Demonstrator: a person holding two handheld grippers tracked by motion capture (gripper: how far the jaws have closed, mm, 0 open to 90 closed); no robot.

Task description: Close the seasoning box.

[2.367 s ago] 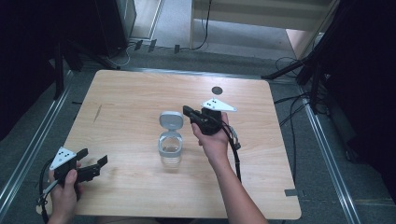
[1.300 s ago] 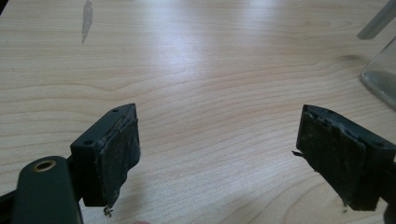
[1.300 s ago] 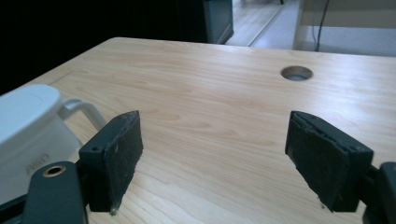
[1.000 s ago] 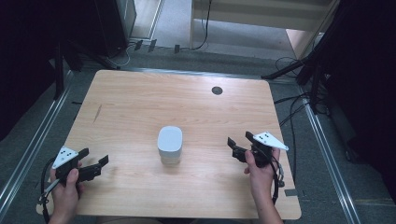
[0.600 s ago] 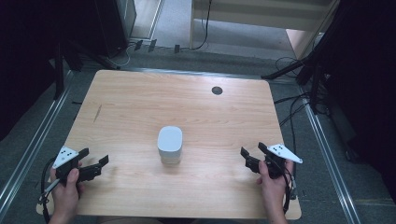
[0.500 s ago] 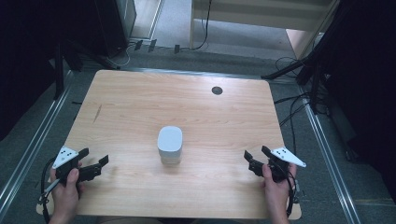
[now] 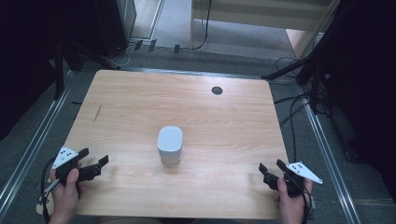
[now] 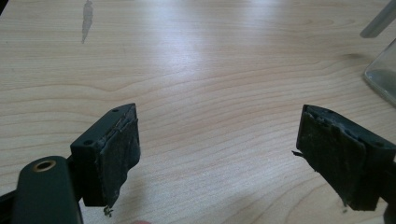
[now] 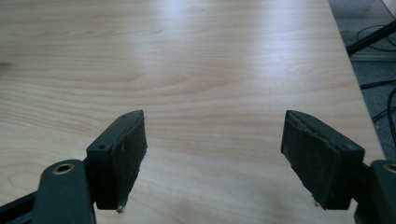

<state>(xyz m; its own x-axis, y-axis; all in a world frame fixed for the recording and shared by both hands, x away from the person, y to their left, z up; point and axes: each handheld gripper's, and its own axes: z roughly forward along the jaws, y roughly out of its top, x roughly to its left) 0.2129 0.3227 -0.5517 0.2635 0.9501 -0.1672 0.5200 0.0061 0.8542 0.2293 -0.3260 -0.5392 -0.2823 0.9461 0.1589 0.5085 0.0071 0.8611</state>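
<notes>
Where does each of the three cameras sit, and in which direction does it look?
High view: above the person's side, looking forward and down on the table; both hands, the left gripper and the right gripper show.
Left gripper view: on the left gripper, facing along its open jaws across the wood; the container shows at right.
Right gripper view: on the right gripper, facing the table's far edge.
Shared: the container, high and left views.

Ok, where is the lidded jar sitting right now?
In the high view the jar stands near the middle of the table, between the left gripper and right gripper, touched by neither; the dark hole lies beyond it.
</notes>
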